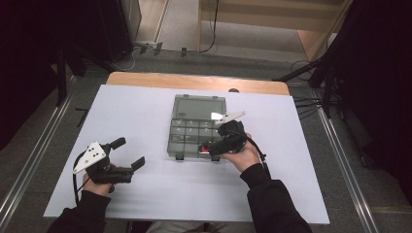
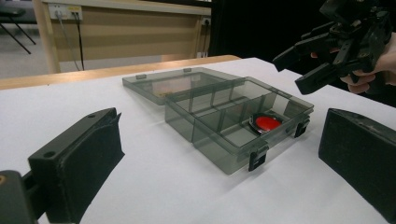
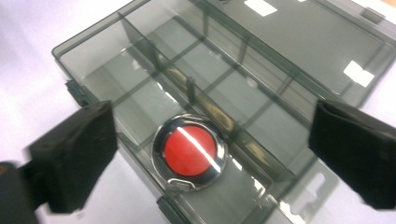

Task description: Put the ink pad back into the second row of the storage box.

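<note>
On the white table [image 1: 145, 194] an open grey box [image 1: 197, 127] holds a red disc [image 3: 190, 150] in its near right compartment. The right hand-held gripper [image 1: 214, 145] hovers over it, jaws wide, empty. The left hand-held gripper [image 1: 130, 153] rests released, near left.

Wooden desk [image 1: 145, 80] under a white sheet [image 1: 141, 126], bare wood showing along the far edge. Grey carpeted floor [image 1: 194, 63] all round, black cables [image 1: 209, 46] trailing across it. Metal rails [image 1: 29, 160] flanking the desk left and right. Black drapes [image 1: 29, 58] and black stands [image 1: 60, 73] closing in both sides. Beyond, pale wooden furniture [image 1: 272, 19]. Against the far wall, a wooden panel [image 2: 130, 39] with a white socket strip [image 2: 65, 11].
</note>
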Tool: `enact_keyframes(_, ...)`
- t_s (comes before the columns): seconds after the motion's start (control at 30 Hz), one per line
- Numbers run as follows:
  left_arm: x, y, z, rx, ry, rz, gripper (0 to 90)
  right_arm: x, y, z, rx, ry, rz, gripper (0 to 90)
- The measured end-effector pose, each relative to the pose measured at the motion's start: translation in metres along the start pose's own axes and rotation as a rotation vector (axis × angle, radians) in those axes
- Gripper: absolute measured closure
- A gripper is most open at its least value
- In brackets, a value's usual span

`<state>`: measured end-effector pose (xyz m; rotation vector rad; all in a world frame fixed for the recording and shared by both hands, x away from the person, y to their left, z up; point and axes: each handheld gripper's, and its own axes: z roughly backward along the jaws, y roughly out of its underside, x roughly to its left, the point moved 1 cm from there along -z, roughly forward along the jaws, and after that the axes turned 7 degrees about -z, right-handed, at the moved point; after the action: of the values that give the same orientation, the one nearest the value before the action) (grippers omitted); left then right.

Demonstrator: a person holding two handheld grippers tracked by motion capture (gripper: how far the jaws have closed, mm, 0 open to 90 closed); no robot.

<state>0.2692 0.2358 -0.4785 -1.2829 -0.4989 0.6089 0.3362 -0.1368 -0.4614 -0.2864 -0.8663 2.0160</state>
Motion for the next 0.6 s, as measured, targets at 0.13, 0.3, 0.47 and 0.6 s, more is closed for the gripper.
enact_keyframes(0.13, 0.000, 0.000, 0.000, 0.000, 0.000, 0.001, 0.0, -0.006, 0.005, 0.006, -0.032, -0.015, -0.026, 0.0)
enact_keyframes(0.3, 0.000, 0.000, 0.000, 0.000, -0.001, 0.000, 0.0, -0.012, 0.008, 0.017, -0.067, 0.015, -0.060, 0.0)
enact_keyframes(0.47, 0.000, 0.000, 0.000, -0.001, -0.001, 0.000, 0.0, -0.015, 0.010, 0.032, -0.100, 0.031, -0.073, 0.0)
enact_keyframes(0.6, 0.000, 0.000, 0.000, -0.001, 0.000, 0.001, 0.0, -0.017, 0.015, 0.042, -0.109, 0.041, -0.077, 0.0)
